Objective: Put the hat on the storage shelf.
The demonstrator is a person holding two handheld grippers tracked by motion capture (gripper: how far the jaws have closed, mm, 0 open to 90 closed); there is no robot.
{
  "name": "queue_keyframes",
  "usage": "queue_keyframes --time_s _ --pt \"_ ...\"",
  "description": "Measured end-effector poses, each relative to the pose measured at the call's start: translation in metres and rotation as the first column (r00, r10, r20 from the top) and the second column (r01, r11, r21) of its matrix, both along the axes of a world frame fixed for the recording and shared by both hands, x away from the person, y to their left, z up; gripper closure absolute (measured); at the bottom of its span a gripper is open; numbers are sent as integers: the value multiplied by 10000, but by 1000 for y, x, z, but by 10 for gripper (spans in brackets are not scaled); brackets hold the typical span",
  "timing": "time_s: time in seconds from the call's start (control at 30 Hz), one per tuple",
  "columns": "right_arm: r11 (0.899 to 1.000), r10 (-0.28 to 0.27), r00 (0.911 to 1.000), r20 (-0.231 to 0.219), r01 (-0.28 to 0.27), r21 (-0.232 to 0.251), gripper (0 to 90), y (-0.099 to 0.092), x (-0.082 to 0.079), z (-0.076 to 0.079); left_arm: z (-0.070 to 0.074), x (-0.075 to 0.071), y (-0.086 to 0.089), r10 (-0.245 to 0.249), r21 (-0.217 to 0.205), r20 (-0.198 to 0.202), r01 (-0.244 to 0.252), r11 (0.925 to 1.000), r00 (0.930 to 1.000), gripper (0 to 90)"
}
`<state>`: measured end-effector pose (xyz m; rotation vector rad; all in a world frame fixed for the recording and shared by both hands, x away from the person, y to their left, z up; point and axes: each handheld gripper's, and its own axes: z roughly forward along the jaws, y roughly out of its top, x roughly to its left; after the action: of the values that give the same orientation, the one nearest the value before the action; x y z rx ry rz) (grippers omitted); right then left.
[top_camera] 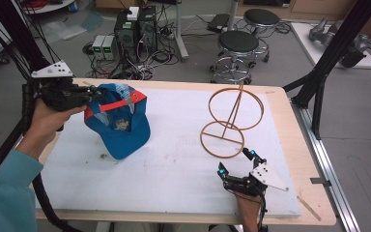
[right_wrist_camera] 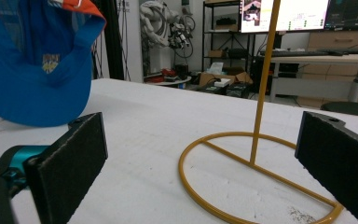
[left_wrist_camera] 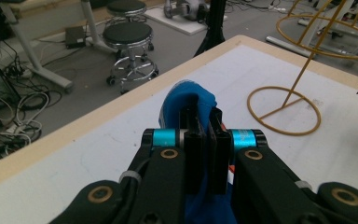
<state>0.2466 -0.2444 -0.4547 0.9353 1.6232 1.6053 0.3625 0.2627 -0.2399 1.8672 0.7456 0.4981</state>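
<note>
Left tongs (top_camera: 92,94) pinch the cap (top_camera: 118,123) by its edge; it could slip. Right tongs (top_camera: 235,162) gape beside the stand (top_camera: 232,118).

On the counter (top_camera: 174,179), the cap (top_camera: 118,121) hangs at left from the left hand-held gripper (top_camera: 92,94); the wire stand (top_camera: 232,121) stands right, just behind the right hand-held gripper (top_camera: 234,162).

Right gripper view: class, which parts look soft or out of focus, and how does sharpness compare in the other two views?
Right gripper view: the near tongs and the blue cap look soft, while the yellow wire stand is crisper. Left gripper view: the tongs are dark and near, the stools behind slightly soft. High view: evenly lit, mildly soft throughout.
</note>
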Motion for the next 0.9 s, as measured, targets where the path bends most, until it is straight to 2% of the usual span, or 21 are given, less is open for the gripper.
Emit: queue_keyframes --time_s 0.13,0.23,0.4,0.6,0.73,0.8,0.9 --pt "10000 -5 10000 -10 5 11 11 0 0 0 11 -4 -6 20 214 249 -25 9998 9997 875" --pt "10000 -5 10000 -3 5 6 11 0 0 0 11 -6 -10 -43 343 234 35 9994 9997 875" --pt "10000 8 10000 18 -8 -8 11 0 0 0 1 -6 -18 -186 324 -50 187 9993 9998 875" --pt "10000 10 10000 25 -10 -24 11 0 0 0 -10 -9 -30 -529 141 -216 532 9985 9984 875" --pt "10000 6 10000 23 -6 -10 11 0 0 0 -14 -12 -38 -780 202 -292 786 9967 9965 874" --pt "10000 8 10000 26 -8 -27 11 0 0 0 -20 -14 -42 -880 -58 -499 878 9961 9949 874" --pt "10000 5 10000 31 -5 -28 11 0 0 0 -28 -14 -46 -954 56 -554 958 9954 9939 873"
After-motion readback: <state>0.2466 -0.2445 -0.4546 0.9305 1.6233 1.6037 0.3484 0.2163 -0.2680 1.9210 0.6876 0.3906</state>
